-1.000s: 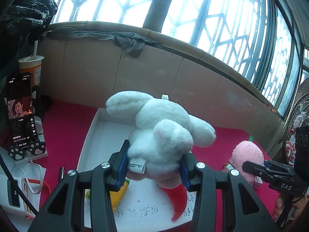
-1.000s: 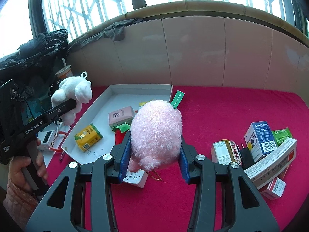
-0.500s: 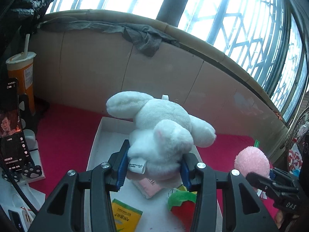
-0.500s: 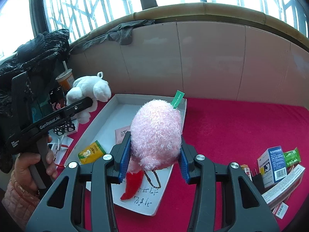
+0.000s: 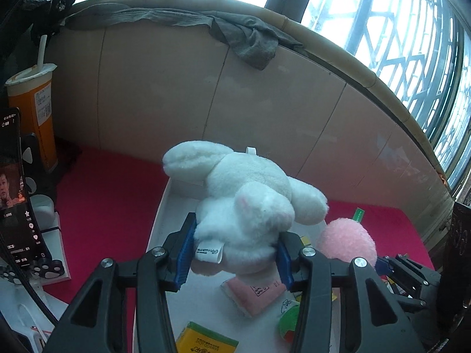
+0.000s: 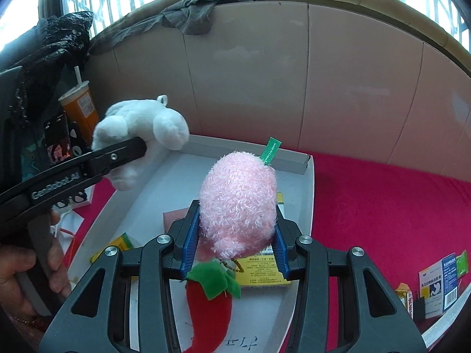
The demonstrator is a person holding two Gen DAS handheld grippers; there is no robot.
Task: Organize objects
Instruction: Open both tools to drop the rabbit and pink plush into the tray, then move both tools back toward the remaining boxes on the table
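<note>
My left gripper [image 5: 235,253] is shut on a white plush rabbit [image 5: 244,200] and holds it in the air over the far left part of the white tray [image 5: 164,200]. From the right wrist view the same rabbit [image 6: 141,129] hangs above the tray's left rim [image 6: 117,194]. My right gripper [image 6: 235,244] is shut on a fuzzy pink plush ball [image 6: 238,197] with a green tag, over the middle of the tray. The left wrist view shows the pink ball [image 5: 347,241] low at the right. In the tray lie a red chilli plush [image 6: 209,309], a pink pouch [image 5: 253,294] and yellow boxes [image 6: 262,267].
A drink cup with a straw [image 5: 32,108] and a phone on a stand [image 5: 14,191] sit left of the tray on the red cloth [image 6: 382,206]. Several small boxes [image 6: 438,282] are piled at the right. A beige wall [image 6: 294,73] runs close behind. A hand [image 6: 26,264] holds the left gripper's handle.
Both grippers have moved forward over the tray with their plush toys still held. The pink ball has come from the red cloth to above the tray's contents.
</note>
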